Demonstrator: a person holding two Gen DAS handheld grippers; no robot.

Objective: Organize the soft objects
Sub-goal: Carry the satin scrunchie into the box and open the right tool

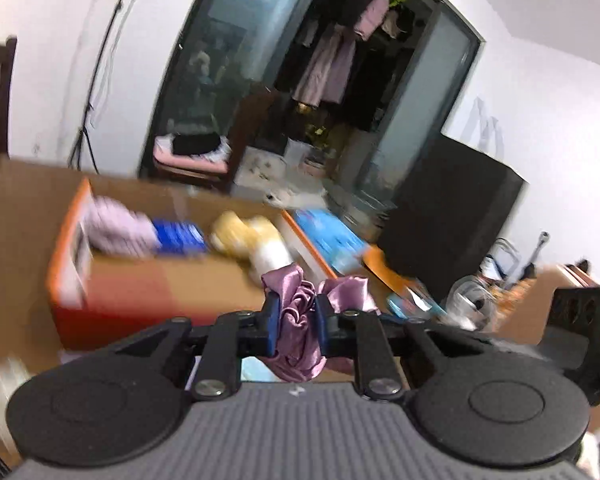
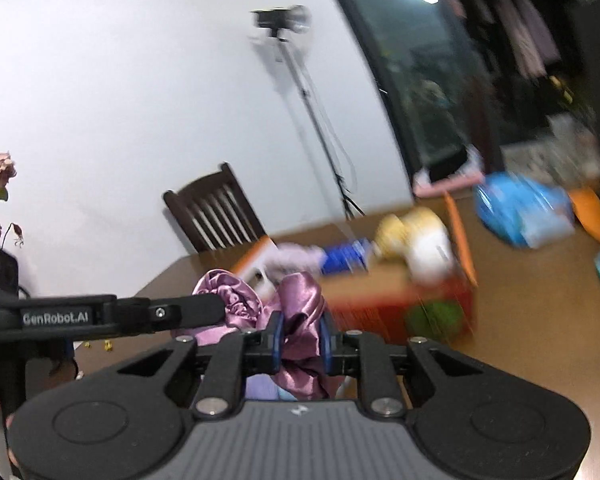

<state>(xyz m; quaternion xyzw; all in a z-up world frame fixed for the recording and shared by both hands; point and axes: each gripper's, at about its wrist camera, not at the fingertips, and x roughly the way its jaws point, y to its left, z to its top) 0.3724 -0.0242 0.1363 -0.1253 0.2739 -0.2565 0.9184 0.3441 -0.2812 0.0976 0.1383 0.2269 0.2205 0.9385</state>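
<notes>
A purple satin cloth [image 1: 300, 304] hangs bunched above the brown table [image 1: 16, 216]. My left gripper [image 1: 296, 320] is shut on one fold of it, blue pads pressing from both sides. In the right wrist view my right gripper [image 2: 300, 340] is shut on another fold of the same satin cloth [image 2: 300, 304]. The left gripper's black finger [image 2: 188, 312] reaches in from the left to the cloth's ruffled end. Beyond stands an open orange box [image 1: 140, 288] holding a lilac cloth [image 1: 116, 228], a blue item [image 1: 178, 236] and a yellow-and-white plush toy [image 1: 256, 240].
A blue packet [image 1: 328, 236] lies on the table to the right of the box. A dark wooden chair [image 2: 216, 208] stands at the table's far side, with a camera tripod [image 2: 308, 92] behind it. A black cabinet [image 1: 452, 216] and a small fan [image 1: 472, 300] are on the right.
</notes>
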